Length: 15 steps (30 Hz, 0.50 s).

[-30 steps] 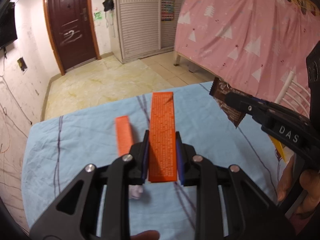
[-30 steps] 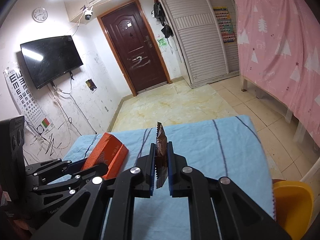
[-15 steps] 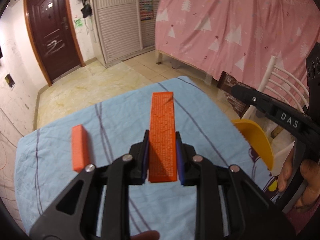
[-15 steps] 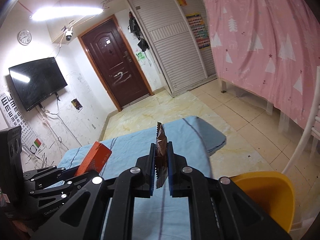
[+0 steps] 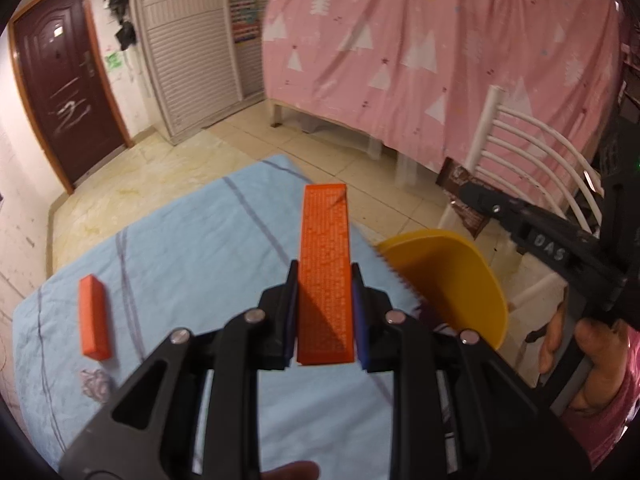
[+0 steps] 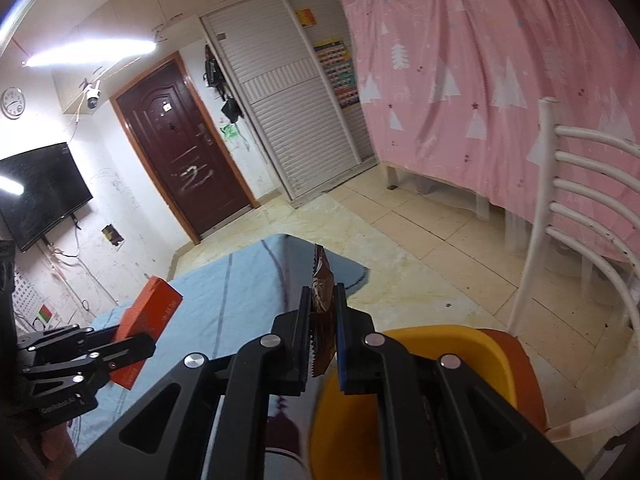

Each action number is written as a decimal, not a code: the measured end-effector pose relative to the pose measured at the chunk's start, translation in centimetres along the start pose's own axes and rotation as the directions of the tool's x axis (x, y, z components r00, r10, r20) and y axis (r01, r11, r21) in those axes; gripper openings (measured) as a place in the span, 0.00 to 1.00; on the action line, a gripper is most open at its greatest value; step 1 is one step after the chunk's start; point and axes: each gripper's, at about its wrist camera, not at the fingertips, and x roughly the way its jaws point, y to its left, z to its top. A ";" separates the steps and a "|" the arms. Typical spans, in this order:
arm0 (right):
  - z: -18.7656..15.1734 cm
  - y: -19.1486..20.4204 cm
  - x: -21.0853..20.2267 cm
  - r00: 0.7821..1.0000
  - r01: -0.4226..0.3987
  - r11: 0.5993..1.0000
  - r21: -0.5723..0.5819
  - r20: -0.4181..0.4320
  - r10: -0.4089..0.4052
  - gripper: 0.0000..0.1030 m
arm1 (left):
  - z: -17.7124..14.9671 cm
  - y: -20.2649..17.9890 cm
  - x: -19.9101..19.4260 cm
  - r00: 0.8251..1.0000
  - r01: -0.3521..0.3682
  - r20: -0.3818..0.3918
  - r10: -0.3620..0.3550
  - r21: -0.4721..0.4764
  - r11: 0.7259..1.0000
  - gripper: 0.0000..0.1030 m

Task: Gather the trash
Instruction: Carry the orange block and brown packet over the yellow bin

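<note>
Trash rides in both tools: left gripper [image 5: 325, 312] clamps a flat orange cardboard box [image 5: 326, 268], right gripper [image 6: 323, 336] pinches a brown foil wrapper [image 6: 322, 308], both near the yellow plastic bin [image 6: 460, 344] past the blue-clothed table's [image 5: 200, 248] edge, probably for dropping

— What do I have behind the table?

— From my feeds, a dark brown door [image 6: 180, 156] in an orange frame, with slatted white wardrobe doors [image 6: 288, 120] just beside it. A black television [image 6: 38, 192] hangs on the scribbled white wall, a round clock [image 6: 13, 103] above it.

— And the floor?

— Pale cream tiles [image 5: 332, 148]. A pink cloth with white trees [image 5: 440, 48] drapes the right side, and I see a white chair [image 6: 576, 216] near it. A bright strip light [image 6: 92, 53] glows overhead.
</note>
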 end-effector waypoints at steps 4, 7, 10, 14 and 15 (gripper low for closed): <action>-0.7 -1.7 -0.3 1.000 0.018 1.000 0.017 -0.003 -0.018 0.04 | 0.6 -2.2 0.8 0.999 0.046 -0.014 -0.046 0.019 0.999 0.21; -1.0 -3.0 -0.6 0.999 0.037 0.999 0.028 -0.003 -0.037 0.04 | 1.3 -3.8 1.7 0.995 0.090 -0.036 -0.090 0.021 0.996 0.21; -1.1 -4.5 -0.8 0.999 0.046 0.997 0.062 0.005 -0.047 0.04 | 2.1 -5.4 2.8 0.992 0.116 -0.057 -0.113 0.037 0.993 0.21; -1.2 -6.1 -1.2 0.998 0.058 0.993 0.104 0.018 -0.060 0.05 | 2.6 -7.3 3.9 0.989 0.130 -0.083 -0.126 0.052 0.990 0.21; -1.3 -6.4 -1.3 0.998 0.059 0.992 0.113 0.018 -0.061 0.05 | 2.6 -7.6 4.0 0.988 0.135 -0.086 -0.130 0.051 0.990 0.21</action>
